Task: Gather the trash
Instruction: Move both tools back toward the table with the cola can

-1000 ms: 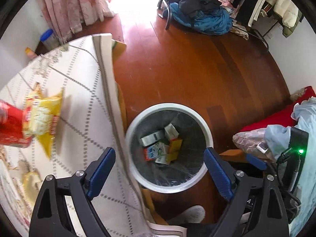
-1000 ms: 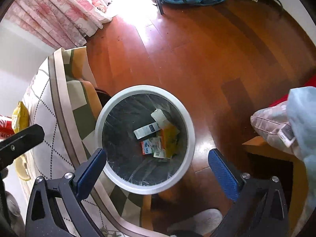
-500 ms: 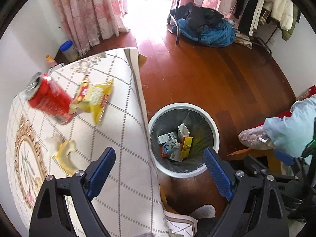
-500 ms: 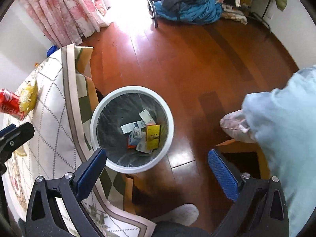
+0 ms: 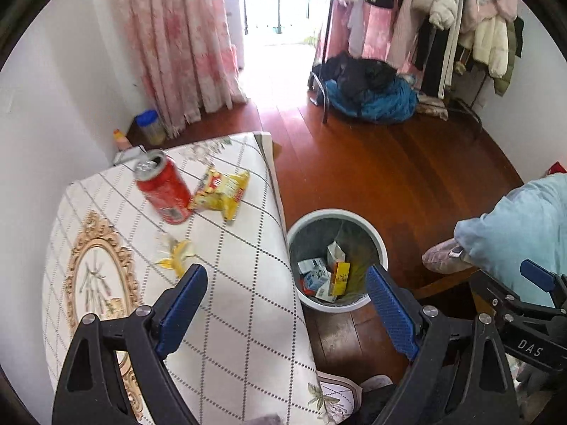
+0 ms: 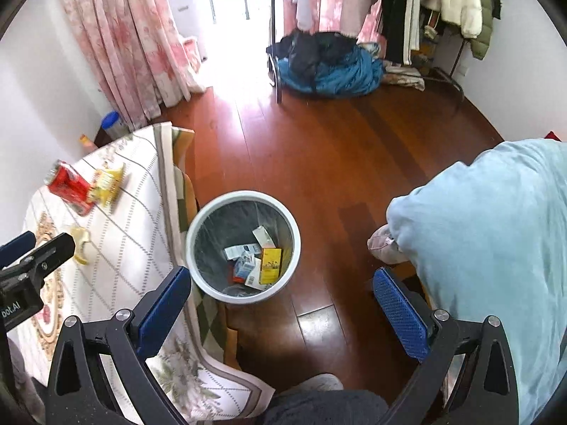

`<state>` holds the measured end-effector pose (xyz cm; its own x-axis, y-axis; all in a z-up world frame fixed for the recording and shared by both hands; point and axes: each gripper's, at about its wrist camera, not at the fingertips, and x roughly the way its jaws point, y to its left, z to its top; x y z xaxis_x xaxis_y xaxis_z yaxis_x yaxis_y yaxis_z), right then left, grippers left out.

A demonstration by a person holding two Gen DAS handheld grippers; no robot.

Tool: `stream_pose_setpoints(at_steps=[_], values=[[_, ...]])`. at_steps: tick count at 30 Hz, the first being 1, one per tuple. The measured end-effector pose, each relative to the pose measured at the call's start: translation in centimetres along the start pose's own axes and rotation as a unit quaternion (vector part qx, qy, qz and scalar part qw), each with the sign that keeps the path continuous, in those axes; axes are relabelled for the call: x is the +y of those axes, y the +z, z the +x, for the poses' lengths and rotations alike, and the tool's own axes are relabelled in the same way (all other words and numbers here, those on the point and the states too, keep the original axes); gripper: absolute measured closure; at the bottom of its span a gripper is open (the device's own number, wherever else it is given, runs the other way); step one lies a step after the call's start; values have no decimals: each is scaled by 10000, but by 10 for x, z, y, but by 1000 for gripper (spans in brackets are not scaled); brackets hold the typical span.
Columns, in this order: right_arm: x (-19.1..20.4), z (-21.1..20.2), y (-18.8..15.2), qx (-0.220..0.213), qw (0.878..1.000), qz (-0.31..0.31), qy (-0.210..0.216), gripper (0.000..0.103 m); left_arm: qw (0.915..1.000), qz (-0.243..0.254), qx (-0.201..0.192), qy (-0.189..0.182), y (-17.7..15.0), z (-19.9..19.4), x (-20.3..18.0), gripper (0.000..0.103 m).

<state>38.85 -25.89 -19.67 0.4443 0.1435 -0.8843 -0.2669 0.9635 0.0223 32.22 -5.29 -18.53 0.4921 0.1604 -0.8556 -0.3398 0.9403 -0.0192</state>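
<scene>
A round white trash bin (image 5: 379,244) (image 6: 198,219) stands on the wood floor beside the table and holds several small cartons. On the table's patterned cloth (image 5: 241,304) (image 6: 134,248) lie a red soda can (image 5: 163,187) (image 6: 69,191), a yellow snack bag (image 5: 223,191) (image 6: 106,182) and a banana peel (image 5: 177,256) (image 6: 81,244). My left gripper (image 5: 283,308) is open and empty, high above the table edge and bin. My right gripper (image 6: 283,304) is open and empty above the bin's near side.
A pile of blue and dark clothes (image 5: 365,92) lies under a clothes rack (image 6: 407,3) at the back. Pink curtains (image 5: 177,35) hang at the left. A person's light-blue sleeve (image 6: 496,248) and a slipper (image 6: 381,246) are at the right.
Both grippers have risen and pulled back from the bin, which looks smaller now. More of the table, with the can, snack bag and peel, has come into view.
</scene>
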Motion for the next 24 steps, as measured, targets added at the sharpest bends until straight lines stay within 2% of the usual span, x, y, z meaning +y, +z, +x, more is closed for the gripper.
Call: stream_pose_setpoints(at_steps=[4, 7, 11, 12, 16, 19, 24], values=[[4, -27, -6, -173, 9997, 86, 141, 0, 9996, -168, -181, 146, -4, -22, 15, 12], [13, -37, -9, -181, 9989, 159, 404, 0, 9983, -374, -232, 386, -10, -27, 38, 12], [44, -27, -10, 14, 9963, 105, 850, 0, 9933, -878, -187, 733, -34, -19, 91, 11], [52, -22, -10, 80, 9950, 72, 997, 0, 9917, -1004, -59, 804, -40, -12, 107, 2], [98, 12, -8, 500, 9872, -92, 1511, 0, 9795, -1485, 466, 1276, -71, 26, 170, 0], [140, 47, -4, 790, 9821, -190, 1700, 0, 9685, -1808, 799, 1514, -90, 52, 208, 0], [210, 103, 26, 839, 9811, -740, 1581, 0, 9517, -2246, 1100, 1782, -102, 85, 249, 0]])
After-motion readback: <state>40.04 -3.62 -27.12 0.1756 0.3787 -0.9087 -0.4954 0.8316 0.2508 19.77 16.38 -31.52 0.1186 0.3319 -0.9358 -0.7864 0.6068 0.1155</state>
